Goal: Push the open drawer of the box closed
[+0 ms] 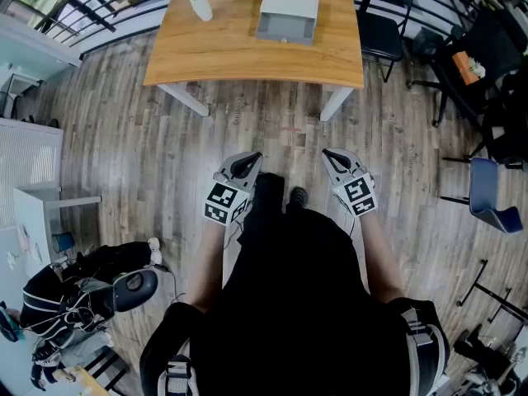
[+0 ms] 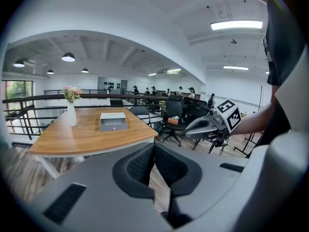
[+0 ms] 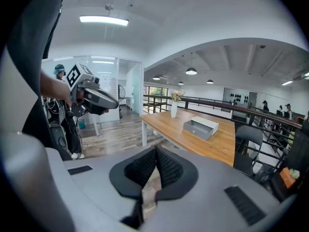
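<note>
A white box [image 1: 289, 9] with its grey drawer [image 1: 284, 30] pulled out toward me sits on the far part of a wooden table [image 1: 247, 52]. The box [image 2: 113, 115] and its open drawer [image 2: 113, 124] also show in the left gripper view; the right gripper view shows the same box [image 3: 207, 123] and drawer [image 3: 197, 128]. My left gripper [image 1: 247, 165] and right gripper [image 1: 333, 158] hang over the floor well short of the table. Both are shut with nothing between the pads, as the left gripper [image 2: 154, 146] and right gripper [image 3: 156, 151] views show.
A white vase with flowers [image 1: 198, 3] stands on the table's far left. Black chairs [image 1: 384, 15] sit right of the table, a blue chair [image 1: 491, 196] farther right. White furniture [image 1: 33, 196] and bags [image 1: 74, 291] lie on the left. Railings [image 1: 74, 7] run behind the table.
</note>
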Demonstrator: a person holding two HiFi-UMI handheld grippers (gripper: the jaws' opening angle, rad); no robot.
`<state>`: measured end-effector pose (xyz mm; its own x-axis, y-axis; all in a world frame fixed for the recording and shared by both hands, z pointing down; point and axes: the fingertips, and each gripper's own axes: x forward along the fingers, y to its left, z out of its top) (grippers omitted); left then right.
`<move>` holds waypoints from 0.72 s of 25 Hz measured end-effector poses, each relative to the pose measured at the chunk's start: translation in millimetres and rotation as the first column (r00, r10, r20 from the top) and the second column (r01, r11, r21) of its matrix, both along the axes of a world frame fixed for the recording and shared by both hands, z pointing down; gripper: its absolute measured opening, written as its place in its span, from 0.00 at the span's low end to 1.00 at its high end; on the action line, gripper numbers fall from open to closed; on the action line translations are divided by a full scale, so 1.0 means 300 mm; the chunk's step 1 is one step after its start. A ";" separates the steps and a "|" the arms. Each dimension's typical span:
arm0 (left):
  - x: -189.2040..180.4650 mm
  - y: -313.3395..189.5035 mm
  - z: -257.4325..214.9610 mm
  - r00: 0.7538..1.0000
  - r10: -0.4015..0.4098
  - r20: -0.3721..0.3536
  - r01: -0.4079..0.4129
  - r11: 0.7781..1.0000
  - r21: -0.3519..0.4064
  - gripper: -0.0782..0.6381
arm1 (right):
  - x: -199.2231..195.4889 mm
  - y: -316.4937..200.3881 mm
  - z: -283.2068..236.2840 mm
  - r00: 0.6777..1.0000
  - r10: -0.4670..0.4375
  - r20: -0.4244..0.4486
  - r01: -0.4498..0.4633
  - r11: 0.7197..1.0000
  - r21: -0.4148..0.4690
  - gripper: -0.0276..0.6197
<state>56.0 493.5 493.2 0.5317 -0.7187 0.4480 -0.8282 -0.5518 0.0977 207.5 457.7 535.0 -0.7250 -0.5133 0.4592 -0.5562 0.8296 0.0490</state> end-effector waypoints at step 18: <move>-0.124 -0.036 0.003 0.998 -0.068 -0.014 0.067 0.998 -0.011 0.14 | -0.046 -0.015 0.021 1.000 -0.006 0.028 0.007 0.999 -0.053 0.07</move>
